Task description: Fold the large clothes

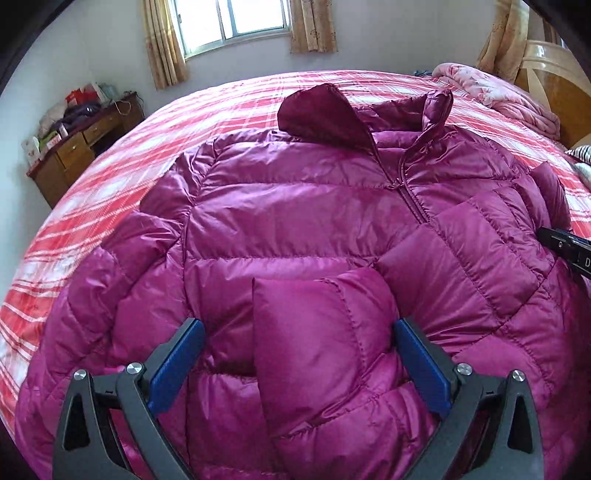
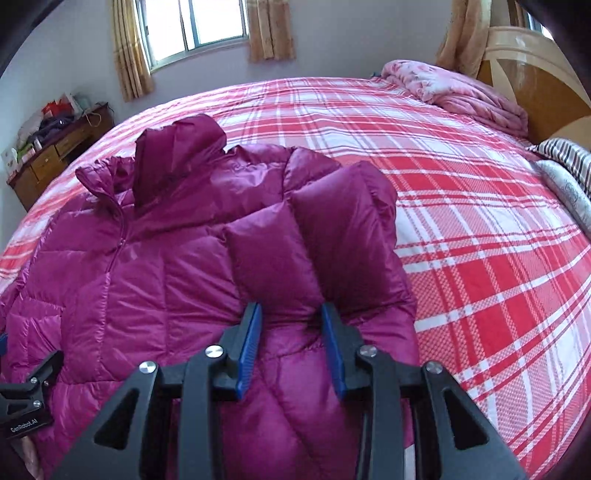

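A magenta puffer jacket [image 1: 288, 221] lies front up on the red plaid bed [image 1: 122, 173], hood [image 1: 321, 114] toward the window, zipper part open at the collar. One sleeve [image 1: 317, 350] lies folded onto the body, between the fingers of my open left gripper [image 1: 297, 347]. The other sleeve [image 2: 306, 243] is folded over the jacket [image 2: 140, 280] and runs up between the fingers of my right gripper [image 2: 291, 328], whose jaws stand apart around the sleeve end. The right gripper's body shows at the left wrist view's right edge [image 1: 565, 247].
A pink quilt [image 2: 461, 96] is bunched at the headboard [image 2: 535, 85]. Striped and grey pillows [image 2: 569, 166] lie at the right. A wooden desk [image 1: 74, 147] with clutter stands by the left wall under a curtained window [image 1: 236, 22]. Plaid bedspread [image 2: 480, 258] stretches right of the jacket.
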A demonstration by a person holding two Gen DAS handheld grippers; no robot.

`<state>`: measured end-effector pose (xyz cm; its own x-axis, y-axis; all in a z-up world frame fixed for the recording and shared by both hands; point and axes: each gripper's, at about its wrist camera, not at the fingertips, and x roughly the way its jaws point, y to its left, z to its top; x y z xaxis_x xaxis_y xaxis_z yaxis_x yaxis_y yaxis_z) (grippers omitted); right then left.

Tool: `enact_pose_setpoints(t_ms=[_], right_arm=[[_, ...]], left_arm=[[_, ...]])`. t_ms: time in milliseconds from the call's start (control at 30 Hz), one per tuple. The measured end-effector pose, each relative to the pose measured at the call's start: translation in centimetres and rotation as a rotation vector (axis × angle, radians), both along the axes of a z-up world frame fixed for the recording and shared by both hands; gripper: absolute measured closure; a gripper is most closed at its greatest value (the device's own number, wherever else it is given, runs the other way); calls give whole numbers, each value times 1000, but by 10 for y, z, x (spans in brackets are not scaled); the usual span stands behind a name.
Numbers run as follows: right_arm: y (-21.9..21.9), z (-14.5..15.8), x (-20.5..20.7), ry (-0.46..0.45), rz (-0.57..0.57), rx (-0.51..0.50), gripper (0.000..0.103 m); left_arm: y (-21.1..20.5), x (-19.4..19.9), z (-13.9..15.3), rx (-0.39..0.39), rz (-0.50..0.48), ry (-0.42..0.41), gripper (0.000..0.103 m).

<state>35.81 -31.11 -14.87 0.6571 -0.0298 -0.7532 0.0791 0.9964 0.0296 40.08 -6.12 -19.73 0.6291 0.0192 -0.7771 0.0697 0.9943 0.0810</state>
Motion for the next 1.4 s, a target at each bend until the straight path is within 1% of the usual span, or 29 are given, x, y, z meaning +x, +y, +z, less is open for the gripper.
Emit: enact_pose_setpoints(t_ms=[33, 100, 167, 233, 333, 400, 533, 667, 767, 867, 1200, 1400], right_arm=[[4, 7, -3, 3, -5, -23, 67], [9, 22, -15, -24, 0, 2, 65], [21, 38, -30, -62, 27, 20, 59], [40, 44, -43, -84, 80, 15, 53], [65, 37, -52, -74, 139, 15, 52], [75, 26, -54, -62, 148, 13, 52], [82, 2, -50, -22, 140, 19, 52], [80, -10, -48, -19, 126, 15, 51], [80, -13, -48, -7, 120, 17, 48], [84, -14, -46, 0, 121, -11, 44], [97, -17, -47, -1, 107, -120, 40], [97, -18, -49, -4, 102, -128, 38]], left_arm=[[1, 0, 0, -7, 2, 3, 1], [0, 3, -1, -5, 2, 1, 1], [-2, 2, -1, 3, 2, -3, 1], [-2, 2, -1, 7, 2, -4, 1], [-1, 3, -1, -1, 4, -1, 1], [0, 3, -2, -13, 6, 3, 1], [2, 4, -2, -27, 7, 9, 1], [2, 4, -2, -30, 5, 10, 1], [3, 4, -2, -35, 5, 11, 1], [4, 4, -2, -34, 4, 10, 1], [3, 3, -2, -36, 4, 10, 1], [4, 3, -2, -44, 2, 14, 1]])
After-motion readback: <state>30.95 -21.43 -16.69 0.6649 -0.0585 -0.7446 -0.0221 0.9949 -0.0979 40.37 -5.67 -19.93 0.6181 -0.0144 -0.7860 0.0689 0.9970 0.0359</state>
